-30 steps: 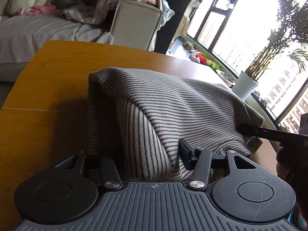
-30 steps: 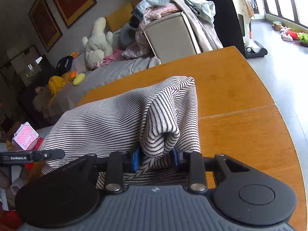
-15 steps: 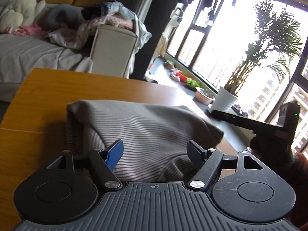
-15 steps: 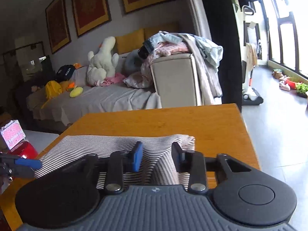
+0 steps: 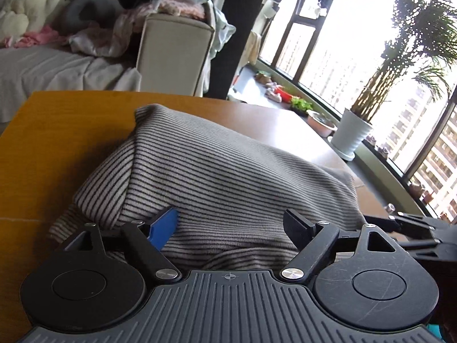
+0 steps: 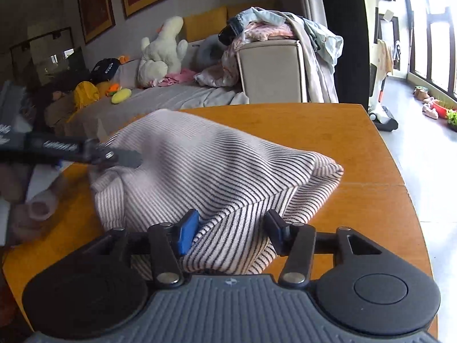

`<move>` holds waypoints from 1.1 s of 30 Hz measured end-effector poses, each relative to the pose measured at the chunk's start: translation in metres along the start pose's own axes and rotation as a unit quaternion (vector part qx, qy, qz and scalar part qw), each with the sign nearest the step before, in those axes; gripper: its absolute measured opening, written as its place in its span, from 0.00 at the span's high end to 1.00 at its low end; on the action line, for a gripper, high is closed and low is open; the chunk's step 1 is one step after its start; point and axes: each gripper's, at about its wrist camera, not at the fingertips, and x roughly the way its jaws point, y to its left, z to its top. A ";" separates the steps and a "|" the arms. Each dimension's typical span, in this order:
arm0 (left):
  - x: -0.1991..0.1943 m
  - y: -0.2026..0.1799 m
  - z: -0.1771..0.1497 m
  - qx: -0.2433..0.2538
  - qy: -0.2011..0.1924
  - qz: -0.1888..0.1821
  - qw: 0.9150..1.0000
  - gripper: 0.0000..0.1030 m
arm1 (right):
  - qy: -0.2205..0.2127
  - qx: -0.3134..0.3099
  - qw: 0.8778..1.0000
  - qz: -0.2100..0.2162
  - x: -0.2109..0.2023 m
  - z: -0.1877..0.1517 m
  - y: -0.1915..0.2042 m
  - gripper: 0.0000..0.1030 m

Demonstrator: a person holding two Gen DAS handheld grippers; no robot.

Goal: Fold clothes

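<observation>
I am letting go of the striped garment (image 5: 228, 177), which is lying folded in a soft mound on the wooden table (image 5: 57, 131), near its front edge. My left gripper (image 5: 231, 225) is spread wide, its jaws having just been opening; cloth is lying between them, but neither pad is pressing it. My right gripper (image 6: 228, 228) is released too, freshly opened, with a fold of the fabric bulging between its jaws but not pinched as far as I can see.

A second ago the right jaws were clamping a raised fold and the left was gripping the other end; the cloth has since dropped and the mound is sitting lower.

I judge this fold to be just finishing. Next I should be drawing both grippers clear without snagging the fabric, then picking an edge for another fold or flattening the bundle.
</observation>
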 end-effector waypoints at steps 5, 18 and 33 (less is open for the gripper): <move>0.015 -0.012 0.012 0.021 -0.005 0.040 0.999 0.09 | 0.002 -0.025 0.999 0.022 -0.018 0.009 0.018 0.41; -0.028 -0.034 -0.010 -0.004 0.008 -0.074 0.997 0.19 | 0.010 -0.015 0.998 -0.059 0.045 0.039 -0.021 0.46; 0.005 -0.012 -0.013 0.007 0.015 -0.019 1.000 0.30 | -0.005 0.008 1.000 -0.025 -0.009 -0.011 0.016 0.43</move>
